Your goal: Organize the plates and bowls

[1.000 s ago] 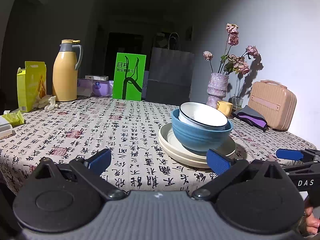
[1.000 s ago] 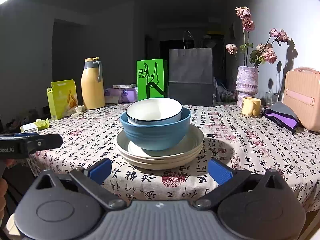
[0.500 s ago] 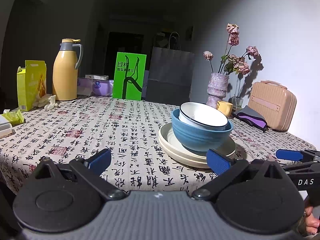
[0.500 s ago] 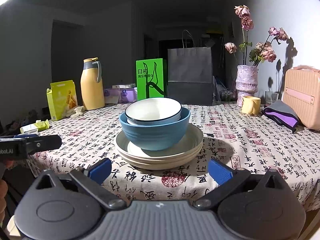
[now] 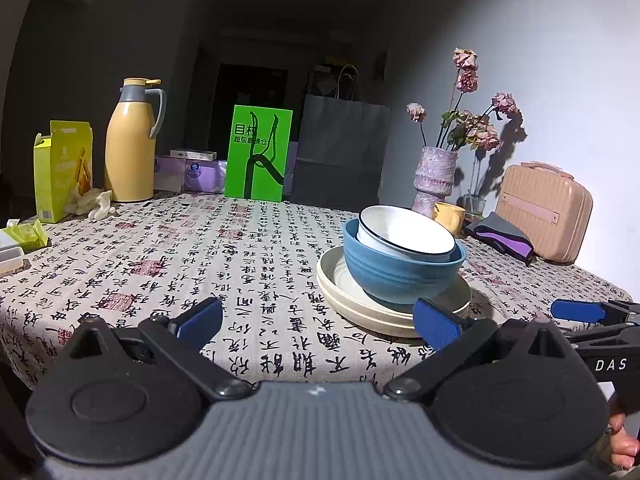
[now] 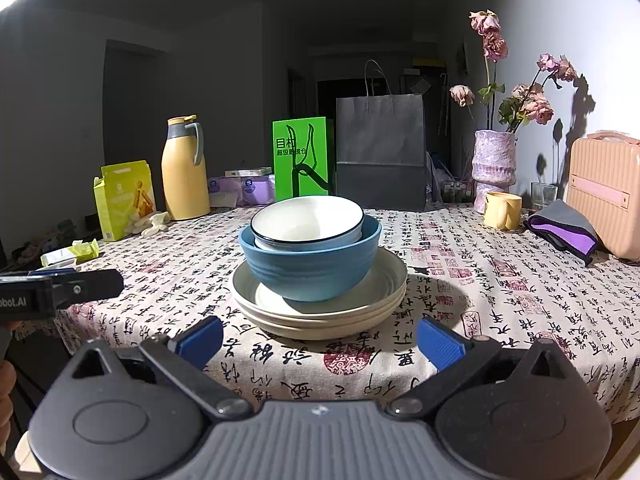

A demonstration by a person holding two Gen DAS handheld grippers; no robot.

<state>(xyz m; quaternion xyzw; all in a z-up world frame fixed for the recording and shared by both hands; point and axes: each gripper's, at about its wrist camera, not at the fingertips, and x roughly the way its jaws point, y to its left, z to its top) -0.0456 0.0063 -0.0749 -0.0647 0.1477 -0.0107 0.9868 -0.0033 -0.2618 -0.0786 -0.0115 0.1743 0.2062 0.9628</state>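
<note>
A white bowl [image 6: 308, 220] with a dark rim sits nested in a blue bowl [image 6: 310, 266], which stands on a stack of cream plates [image 6: 320, 312] near the table's front edge. In the left wrist view the same white bowl [image 5: 404, 232], blue bowl [image 5: 400, 276] and cream plates [image 5: 360, 300] lie to the right. My right gripper [image 6: 320, 340] is open just in front of the stack, nothing between its fingers. My left gripper [image 5: 318, 320] is open at the table edge, left of the stack, and shows at the right wrist view's left edge as a black left gripper [image 6: 60, 288].
On the patterned tablecloth [image 6: 500, 300] stand a yellow thermos [image 6: 184, 168], a yellow-green box [image 6: 124, 200], a green box [image 6: 302, 158], a dark paper bag [image 6: 380, 156], a vase of dried roses [image 6: 494, 164], a yellow mug [image 6: 502, 210], a folded purple cloth [image 6: 564, 232] and a pink case [image 6: 604, 196].
</note>
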